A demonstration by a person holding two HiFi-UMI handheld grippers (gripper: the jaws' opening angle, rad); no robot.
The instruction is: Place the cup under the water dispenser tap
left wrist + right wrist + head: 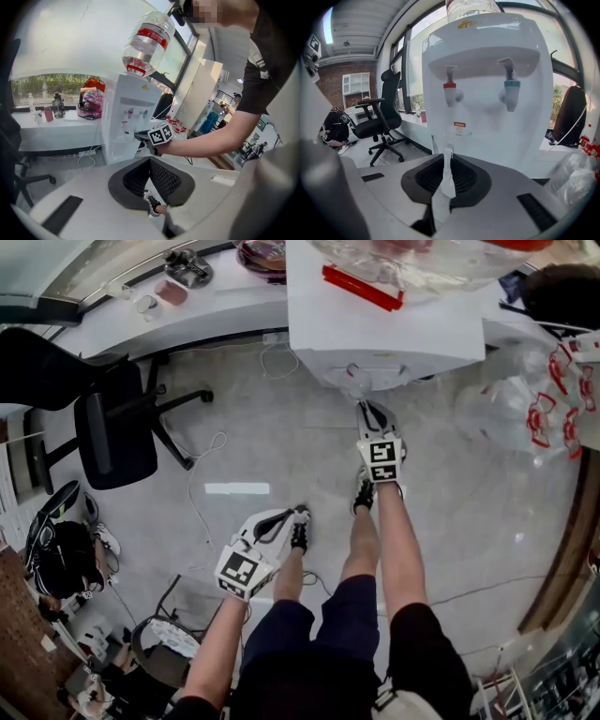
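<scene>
Right gripper (pixel 449 158) pinches the clear plastic cup (pixel 439 143); it should set it level under the left red tap (pixel 450 93). Left gripper (pixel 150 161) is closed and empty.

Clear plastic cup (pixel 451 140), upright, empty, near wall pinched in the right tongs (pixel 446 164), held just before the white water dispenser (pixel 483 56), lower than its taps, in line with the red tap (pixel 450 91), left of the blue tap (pixel 509 91)
</scene>
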